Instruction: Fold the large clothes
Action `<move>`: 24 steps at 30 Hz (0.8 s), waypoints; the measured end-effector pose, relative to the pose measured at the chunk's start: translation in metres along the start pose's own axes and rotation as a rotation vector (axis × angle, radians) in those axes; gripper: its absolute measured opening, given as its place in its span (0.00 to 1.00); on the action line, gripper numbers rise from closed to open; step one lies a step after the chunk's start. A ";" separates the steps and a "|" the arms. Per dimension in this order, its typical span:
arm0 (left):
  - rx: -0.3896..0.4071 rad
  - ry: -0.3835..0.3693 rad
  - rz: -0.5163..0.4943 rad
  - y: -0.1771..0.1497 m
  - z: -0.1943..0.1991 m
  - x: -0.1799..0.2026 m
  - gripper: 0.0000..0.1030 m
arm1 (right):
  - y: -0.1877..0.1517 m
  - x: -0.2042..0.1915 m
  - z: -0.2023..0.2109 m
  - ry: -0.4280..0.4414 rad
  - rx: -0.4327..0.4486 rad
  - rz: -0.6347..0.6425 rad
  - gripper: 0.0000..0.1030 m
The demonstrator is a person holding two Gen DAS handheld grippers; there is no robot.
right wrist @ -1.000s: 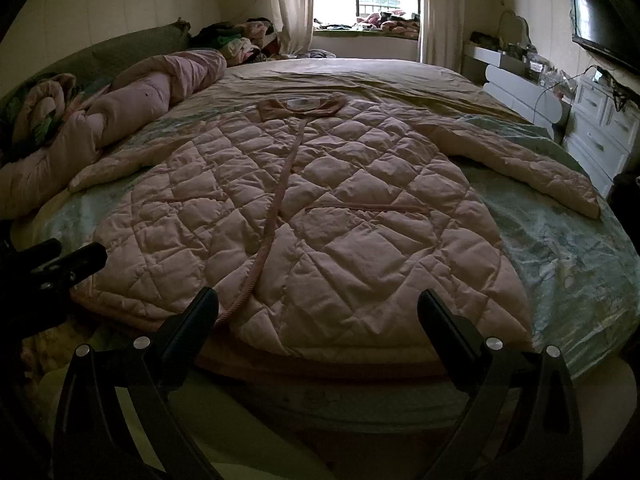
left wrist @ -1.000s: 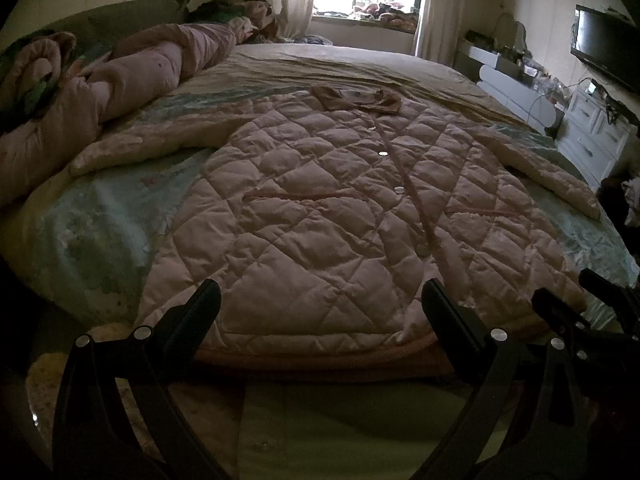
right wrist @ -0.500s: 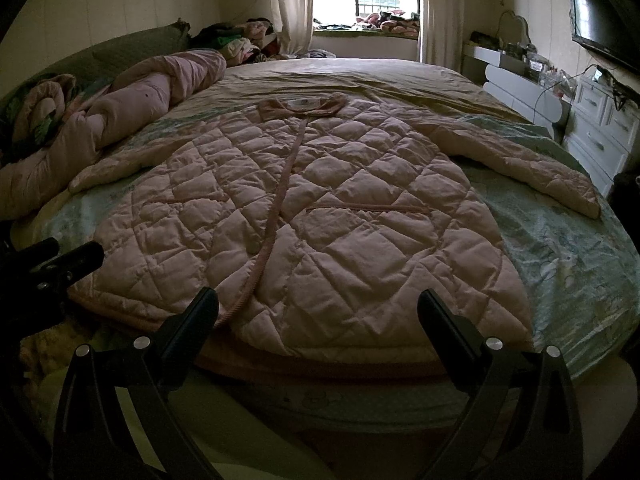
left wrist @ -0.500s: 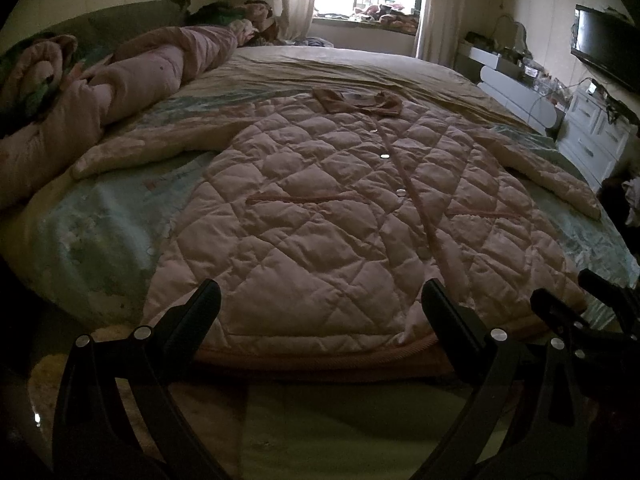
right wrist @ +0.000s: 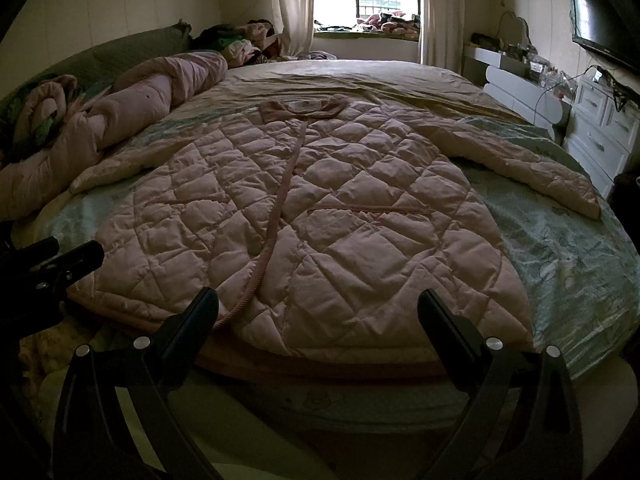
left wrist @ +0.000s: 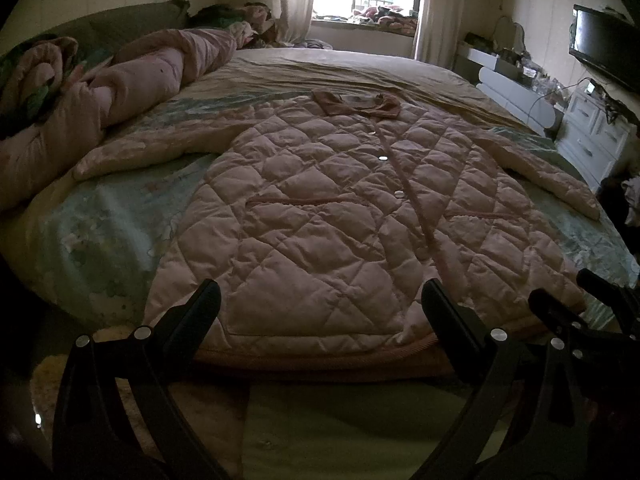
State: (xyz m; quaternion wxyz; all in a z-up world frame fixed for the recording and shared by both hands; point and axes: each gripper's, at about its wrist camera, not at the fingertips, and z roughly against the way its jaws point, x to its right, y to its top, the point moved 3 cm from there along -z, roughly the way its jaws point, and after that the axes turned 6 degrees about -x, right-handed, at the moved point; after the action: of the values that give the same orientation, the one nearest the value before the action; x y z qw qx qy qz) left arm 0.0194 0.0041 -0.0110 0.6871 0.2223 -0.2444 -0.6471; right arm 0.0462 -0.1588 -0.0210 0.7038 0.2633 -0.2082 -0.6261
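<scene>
Fingers of the left gripper (left wrist: 316, 300) are spread wide w/ nothing between them, hovering just short of the coat's hem at the foot of the bed. The right gripper (right wrist: 316, 308) matches: fingers apart, empty, also facing the hem, slightly to the right. Each shows at the edge of the other's view, so they sit side by side, near but not touching.

The pink quilted coat (left wrist: 328, 208) lies flat, front up, on the bed (right wrist: 560, 240): collar (right wrist: 304, 107) toward the window, both sleeves spread out to the sides, button placket (right wrist: 280, 200) running down the middle. That layout probably serves folding (flat, symmetric, hem nearest the person), so no fold is made yet. A rolled pink quilt (left wrist: 132, 80) sits along the left side, well apart from the coat.
</scene>
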 end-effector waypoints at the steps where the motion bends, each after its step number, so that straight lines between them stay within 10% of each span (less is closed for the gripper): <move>1: 0.002 0.001 -0.001 -0.001 0.000 0.001 0.91 | 0.000 0.000 0.001 0.000 0.001 0.001 0.96; 24: 0.000 -0.015 0.013 0.004 -0.005 -0.002 0.91 | 0.008 -0.006 -0.008 -0.011 -0.012 0.018 0.96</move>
State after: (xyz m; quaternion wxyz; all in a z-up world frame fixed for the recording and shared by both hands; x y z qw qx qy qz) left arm 0.0252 0.0059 -0.0123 0.6893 0.2157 -0.2509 -0.6445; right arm 0.0560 -0.1511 -0.0219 0.7098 0.2534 -0.2107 -0.6226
